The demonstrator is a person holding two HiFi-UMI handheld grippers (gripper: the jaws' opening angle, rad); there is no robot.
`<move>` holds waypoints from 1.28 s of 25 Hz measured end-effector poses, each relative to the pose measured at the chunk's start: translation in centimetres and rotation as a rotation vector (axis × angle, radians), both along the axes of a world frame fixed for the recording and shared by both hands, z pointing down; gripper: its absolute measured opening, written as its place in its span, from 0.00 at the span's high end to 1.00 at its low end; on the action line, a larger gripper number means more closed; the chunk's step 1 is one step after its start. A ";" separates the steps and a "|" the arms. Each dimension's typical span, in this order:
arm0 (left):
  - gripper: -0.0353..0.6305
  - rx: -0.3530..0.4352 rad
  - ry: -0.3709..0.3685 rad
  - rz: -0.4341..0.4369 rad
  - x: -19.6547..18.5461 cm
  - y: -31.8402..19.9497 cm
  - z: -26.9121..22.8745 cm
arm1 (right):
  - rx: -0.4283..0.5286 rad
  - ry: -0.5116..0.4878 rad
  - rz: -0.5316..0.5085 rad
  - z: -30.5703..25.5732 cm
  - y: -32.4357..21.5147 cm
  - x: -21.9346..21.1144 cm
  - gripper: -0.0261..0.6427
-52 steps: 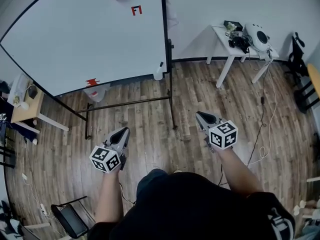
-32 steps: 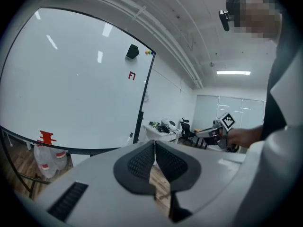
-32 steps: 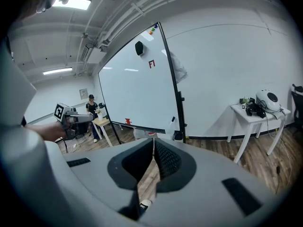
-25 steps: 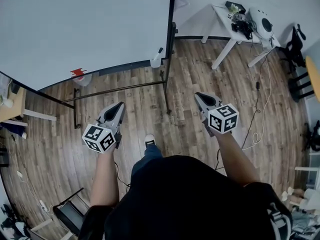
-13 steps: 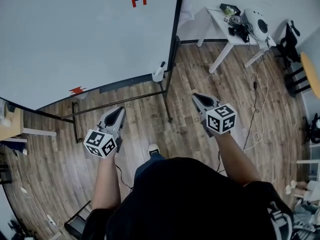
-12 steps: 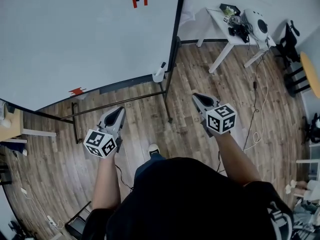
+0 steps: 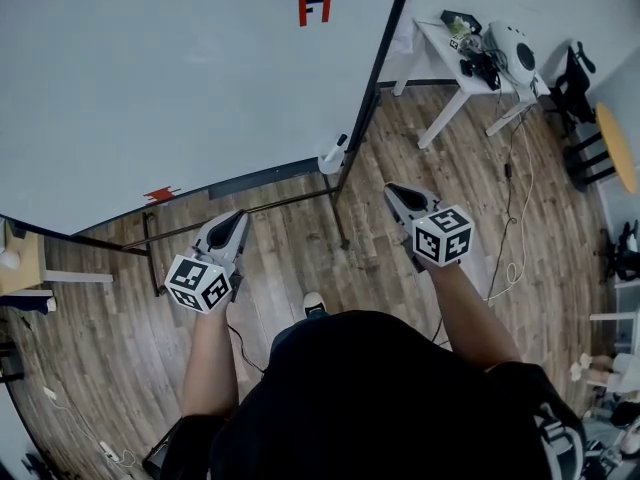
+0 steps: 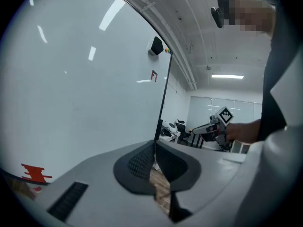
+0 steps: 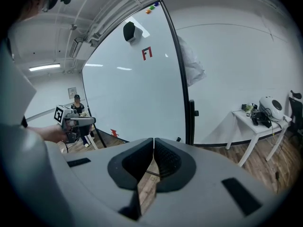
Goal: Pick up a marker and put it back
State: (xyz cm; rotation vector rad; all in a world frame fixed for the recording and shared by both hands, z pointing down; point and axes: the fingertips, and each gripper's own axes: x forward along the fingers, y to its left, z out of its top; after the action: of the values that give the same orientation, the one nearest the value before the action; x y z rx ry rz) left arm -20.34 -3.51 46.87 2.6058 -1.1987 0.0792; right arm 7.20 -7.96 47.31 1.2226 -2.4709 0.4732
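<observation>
A large whiteboard (image 7: 180, 88) on a black stand fills the upper left of the head view. It carries a red mark (image 7: 313, 10), and a small red object (image 7: 160, 195) lies on its lower ledge. I cannot make out a marker for certain. A white bottle with a dark cap (image 7: 333, 155) hangs at the board's lower right corner. My left gripper (image 7: 237, 218) is shut and empty, pointing at the ledge from a little way off. My right gripper (image 7: 393, 189) is also shut and empty, right of the board's stand leg. In the gripper views both sets of jaws meet with nothing between them (image 8: 155, 148) (image 9: 154, 143).
A white table (image 7: 452, 80) with a helmet-like white object and dark gear stands at the far right wall. Cables (image 7: 518, 208) trail over the wooden floor. A black chair (image 7: 578, 83) is at the right, and a small wooden table (image 7: 22, 270) at the left edge.
The person has stepped towards the whiteboard, so it looks larger and its ledge lies closer to the grippers. Both grippers stayed shut and kept their spacing.
</observation>
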 end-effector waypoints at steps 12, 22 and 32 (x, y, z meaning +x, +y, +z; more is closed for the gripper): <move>0.92 0.010 0.014 0.028 -1.9 -0.1 -0.4 | -0.012 0.002 0.019 0.1 0.4 -1.8 0.96; 0.92 -0.007 0.013 0.002 -2.1 0.0 0.3 | -0.023 -0.006 0.000 0.9 -0.4 -1.7 0.96; 0.92 -0.020 -0.006 -0.001 -0.2 -3.8 0.8 | -0.046 -0.035 -0.008 3.0 -4.6 0.0 0.96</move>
State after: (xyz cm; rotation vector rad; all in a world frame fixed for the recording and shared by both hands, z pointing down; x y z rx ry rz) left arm -20.52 -7.31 47.68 2.5897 -1.1948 0.0979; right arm 7.22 -12.55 50.27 1.1955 -2.4793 0.5509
